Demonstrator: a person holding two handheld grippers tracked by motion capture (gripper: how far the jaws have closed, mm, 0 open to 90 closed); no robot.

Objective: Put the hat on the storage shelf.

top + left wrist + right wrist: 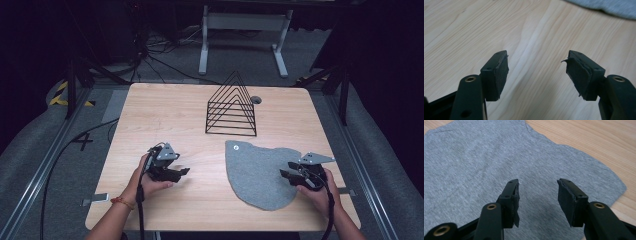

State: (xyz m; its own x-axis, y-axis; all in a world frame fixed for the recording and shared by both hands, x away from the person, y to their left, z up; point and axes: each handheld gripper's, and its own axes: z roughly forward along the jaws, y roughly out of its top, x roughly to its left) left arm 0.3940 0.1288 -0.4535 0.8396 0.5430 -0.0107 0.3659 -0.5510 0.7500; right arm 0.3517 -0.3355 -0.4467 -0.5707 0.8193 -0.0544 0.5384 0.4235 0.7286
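Fingers (pixel 511 195) of the right gripper (pixel 537 202) stand apart with nothing between them, hovering over the grey cloth (pixel 257 172), which lies flat near the surface's (pixel 165 115) right front corner. Those of the left gripper (pixel 536 72) are likewise parted and empty (bare wood beneath), well left of the cloth. A black wire rack (pixel 231 107) stands toward the far edge.

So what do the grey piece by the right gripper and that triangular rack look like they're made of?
Grey piece: probably soft knit fabric, matte, heathered weave, unevenly cut edges, lying flat. Triangular rack: apparently thin metal wire, black coated; slim rigid rods, see-through frame.
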